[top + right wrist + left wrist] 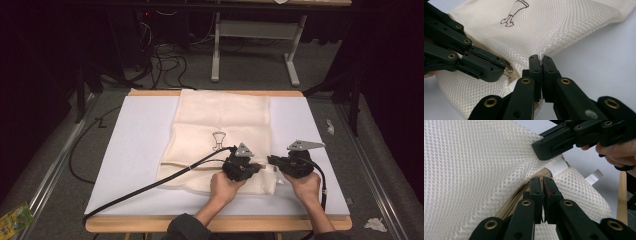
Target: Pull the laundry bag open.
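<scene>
The mesh bag is lying flat on the white mat, its near right corner between both grippers. The left gripper is pinching at the tan zipper, jaws pressed together, a detail the high view is blurring. Just beyond its tips, a white tab is showing. The right gripper is clamping the bag's edge, and ahead of it a drawn figure is visible.

Cream mesh laundry bag with tan zipper, flat on the white table, near corner bunched
</scene>
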Demonstrator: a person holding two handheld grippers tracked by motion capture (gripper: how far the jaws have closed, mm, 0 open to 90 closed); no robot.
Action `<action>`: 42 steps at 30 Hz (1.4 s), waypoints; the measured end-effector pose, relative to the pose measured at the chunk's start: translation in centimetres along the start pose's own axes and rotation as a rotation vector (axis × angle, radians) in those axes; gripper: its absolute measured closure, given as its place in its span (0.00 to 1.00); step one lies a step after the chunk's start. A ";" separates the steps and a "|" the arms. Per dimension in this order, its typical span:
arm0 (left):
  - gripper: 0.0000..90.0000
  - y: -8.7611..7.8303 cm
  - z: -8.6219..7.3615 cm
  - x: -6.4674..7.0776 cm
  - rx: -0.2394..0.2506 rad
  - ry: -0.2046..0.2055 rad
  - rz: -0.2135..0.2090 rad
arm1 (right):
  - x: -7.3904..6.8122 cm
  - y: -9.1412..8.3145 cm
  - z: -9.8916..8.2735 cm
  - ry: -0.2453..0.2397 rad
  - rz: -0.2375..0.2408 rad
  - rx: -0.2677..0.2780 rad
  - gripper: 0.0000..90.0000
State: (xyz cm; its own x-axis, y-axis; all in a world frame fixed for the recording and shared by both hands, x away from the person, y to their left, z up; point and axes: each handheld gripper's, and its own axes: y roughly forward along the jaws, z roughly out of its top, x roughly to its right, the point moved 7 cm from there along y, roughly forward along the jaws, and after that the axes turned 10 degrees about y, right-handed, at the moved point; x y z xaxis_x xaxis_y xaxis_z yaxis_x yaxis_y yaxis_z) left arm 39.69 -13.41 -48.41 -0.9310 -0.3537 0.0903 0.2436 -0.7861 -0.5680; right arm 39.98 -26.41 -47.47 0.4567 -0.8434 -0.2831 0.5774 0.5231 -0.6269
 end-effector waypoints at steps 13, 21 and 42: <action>0.97 -0.7 -0.7 -0.7 -0.010 -0.004 0.027 | 0.3 0.6 -0.1 0.016 -0.022 -0.015 0.99; 0.97 -1.0 -1.0 -1.0 -0.010 -0.017 0.032 | 0.4 0.8 -0.1 0.016 -0.031 -0.016 0.99; 0.97 -2.4 -1.7 -2.0 0.006 -0.040 0.053 | 0.6 1.1 0.0 0.002 -0.043 -0.015 0.99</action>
State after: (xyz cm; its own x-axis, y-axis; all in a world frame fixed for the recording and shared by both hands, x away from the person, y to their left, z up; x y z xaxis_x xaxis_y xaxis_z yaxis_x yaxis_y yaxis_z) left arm 40.47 -9.98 -48.64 -0.9052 -0.4149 0.0924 0.2943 -0.7687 -0.5679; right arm 40.87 -26.32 -48.35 0.4297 -0.8656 -0.2572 0.5864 0.4841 -0.6494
